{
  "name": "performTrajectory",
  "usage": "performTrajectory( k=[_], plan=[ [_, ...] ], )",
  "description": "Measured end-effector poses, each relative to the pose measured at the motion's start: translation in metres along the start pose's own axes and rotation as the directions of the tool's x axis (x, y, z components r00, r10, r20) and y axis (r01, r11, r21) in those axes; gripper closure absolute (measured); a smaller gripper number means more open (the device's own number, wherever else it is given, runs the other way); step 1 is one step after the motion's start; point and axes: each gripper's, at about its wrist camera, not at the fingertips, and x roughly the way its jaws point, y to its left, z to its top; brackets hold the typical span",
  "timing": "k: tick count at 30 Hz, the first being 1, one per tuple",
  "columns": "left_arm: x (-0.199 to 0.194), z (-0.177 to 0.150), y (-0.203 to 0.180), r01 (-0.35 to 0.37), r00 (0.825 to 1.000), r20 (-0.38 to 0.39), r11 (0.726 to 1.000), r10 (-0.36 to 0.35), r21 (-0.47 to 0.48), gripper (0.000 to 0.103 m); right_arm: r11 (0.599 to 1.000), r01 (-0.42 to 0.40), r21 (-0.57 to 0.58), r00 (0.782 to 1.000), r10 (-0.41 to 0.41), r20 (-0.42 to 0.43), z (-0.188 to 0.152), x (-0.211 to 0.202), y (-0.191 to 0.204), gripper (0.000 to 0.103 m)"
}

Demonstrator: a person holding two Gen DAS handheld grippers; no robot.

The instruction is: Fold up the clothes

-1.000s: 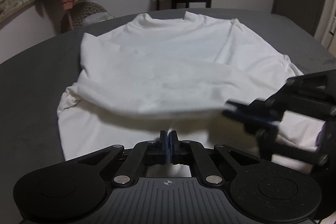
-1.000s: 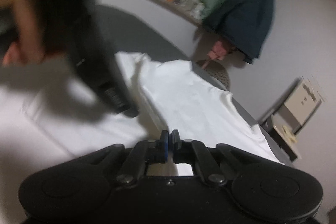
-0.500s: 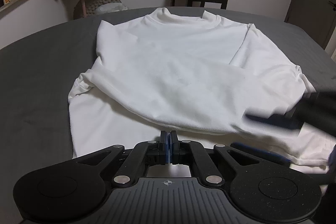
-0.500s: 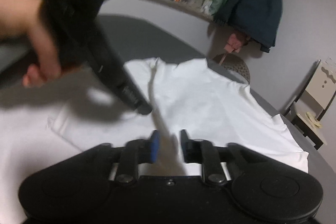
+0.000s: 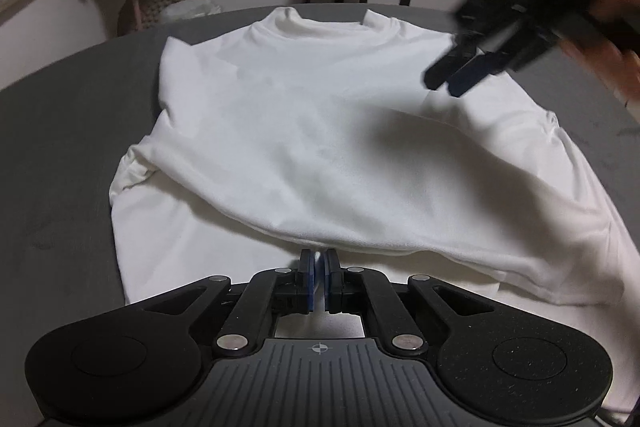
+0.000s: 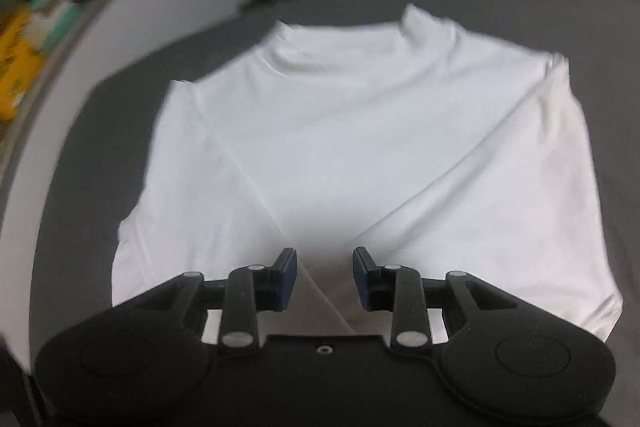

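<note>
On grey bed (image 5: 60,155): white shirt (image 5: 320,131) flat, sleeves crossed | left gripper (image 5: 319,281) pinching near sleeve edge | right gripper (image 6: 325,277) part-open, just been opening, empty, above shirt | risk: tugging pinched edge drags fold askew.

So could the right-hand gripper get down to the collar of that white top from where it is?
Probably yes. The right gripper hangs open above the white top, near its collar, with nothing lying between them.

Matt white cloth shirt (image 5: 344,131), grey fabric bedsheet (image 5: 60,155)
</note>
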Motion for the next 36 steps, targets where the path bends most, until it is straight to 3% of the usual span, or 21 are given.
performTrajectory(
  k=[3,6,10,12,20,22,25,26,29,31,33,36],
  plan=[
    [0.0,-0.002,-0.004,-0.014,1.0,0.008,0.999,0.014,0.049,0.101,0.993,0.105,0.057,0.993,-0.101,-0.069,0.007,0.022,0.006,0.072],
    [-0.001,-0.004,-0.009,-0.031,0.999,0.021,0.994,0.029,0.1,0.101,0.982,0.148,0.114,0.985,-0.136,-0.106,0.01,0.035,0.004,0.073],
    [-0.002,-0.007,-0.014,-0.075,0.997,0.039,0.986,0.07,0.149,0.101,0.96,0.197,0.198,0.977,-0.175,-0.121,0.006,0.043,-0.002,0.099],
    [-0.002,-0.006,-0.014,-0.096,0.995,0.034,0.983,0.091,0.157,0.101,0.95,0.197,0.243,0.979,-0.175,-0.107,0.003,0.041,-0.005,0.101],
    [-0.003,-0.008,0.001,-0.168,0.986,0.012,0.98,0.168,0.104,0.101,0.959,0.138,0.247,0.99,-0.136,-0.025,-0.002,0.031,-0.002,0.101],
    [-0.006,-0.006,0.006,-0.182,0.983,0.018,0.981,0.181,0.066,0.101,0.963,0.124,0.241,0.992,-0.124,-0.016,-0.003,0.033,-0.003,0.094],
    [-0.016,-0.001,0.02,-0.22,0.975,0.028,0.976,0.22,-0.003,0.101,0.972,0.064,0.225,0.997,-0.072,0.027,-0.003,0.023,-0.003,0.051],
    [-0.021,0.001,0.026,-0.219,0.975,0.032,0.975,0.22,-0.035,0.101,0.975,0.042,0.217,0.997,-0.055,0.054,-0.004,0.015,-0.002,0.05],
    [-0.036,0.002,0.048,-0.116,0.99,0.058,0.975,0.129,-0.189,0.101,0.988,-0.048,0.143,0.995,0.036,0.089,-0.018,-0.007,0.0,0.05],
    [-0.039,0.0,0.057,0.003,0.998,0.064,0.958,0.016,-0.285,0.101,0.986,-0.127,0.11,0.989,0.118,0.083,-0.03,-0.018,0.0,0.05],
    [-0.037,-0.004,0.057,0.099,0.995,0.061,0.938,-0.084,-0.331,0.101,0.974,-0.193,0.119,0.98,0.185,0.07,-0.044,-0.019,-0.001,0.05],
    [-0.028,-0.007,0.044,0.135,0.99,0.01,0.942,-0.138,-0.307,0.101,0.963,-0.234,0.134,0.972,0.231,0.039,-0.061,-0.009,0.004,0.05]
  ],
)
